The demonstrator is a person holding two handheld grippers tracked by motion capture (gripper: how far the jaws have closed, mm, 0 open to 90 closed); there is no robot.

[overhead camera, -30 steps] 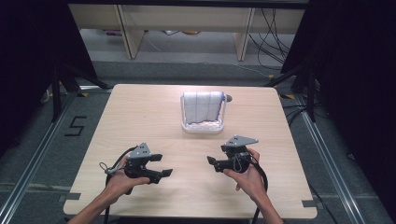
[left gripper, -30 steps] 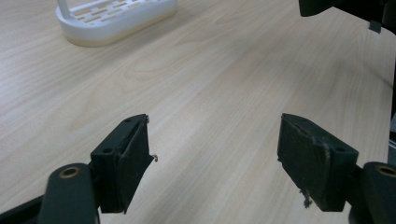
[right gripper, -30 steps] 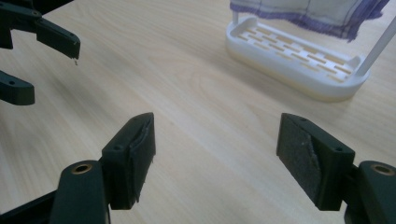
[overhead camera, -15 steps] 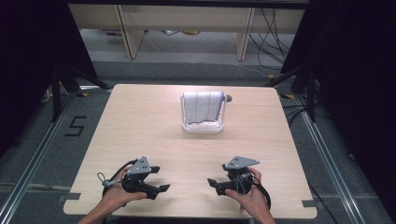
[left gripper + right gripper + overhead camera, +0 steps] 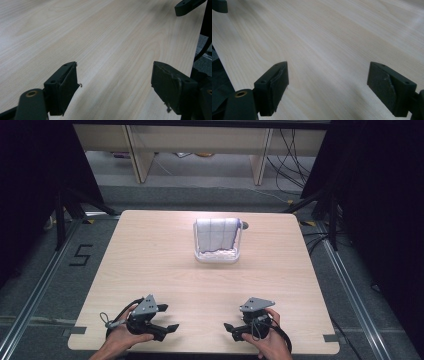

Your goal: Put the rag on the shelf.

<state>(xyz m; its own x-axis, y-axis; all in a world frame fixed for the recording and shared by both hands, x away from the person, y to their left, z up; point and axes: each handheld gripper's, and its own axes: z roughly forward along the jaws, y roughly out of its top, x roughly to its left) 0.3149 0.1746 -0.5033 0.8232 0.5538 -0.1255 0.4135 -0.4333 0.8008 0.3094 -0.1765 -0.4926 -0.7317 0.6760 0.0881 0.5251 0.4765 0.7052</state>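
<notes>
Pale wood table (image 5: pixel 165 265) lies under both your grippers at its near edge. Your left gripper (image 5: pixel 169 327) has its jaws wide with nothing between them. Your right gripper (image 5: pixel 231 328) faces it, well apart; its jaws have just been opening and stand wide, holding nothing. The white tray (image 5: pixel 239 251) with a checked cloth (image 5: pixel 215 233) draped over it sits far off, mid-table.

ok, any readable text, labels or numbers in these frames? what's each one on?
"5": black mark on the grey floor, left of the table.
No print can be made out on the cloth, the white basket, the left gripper or the right gripper.
</notes>
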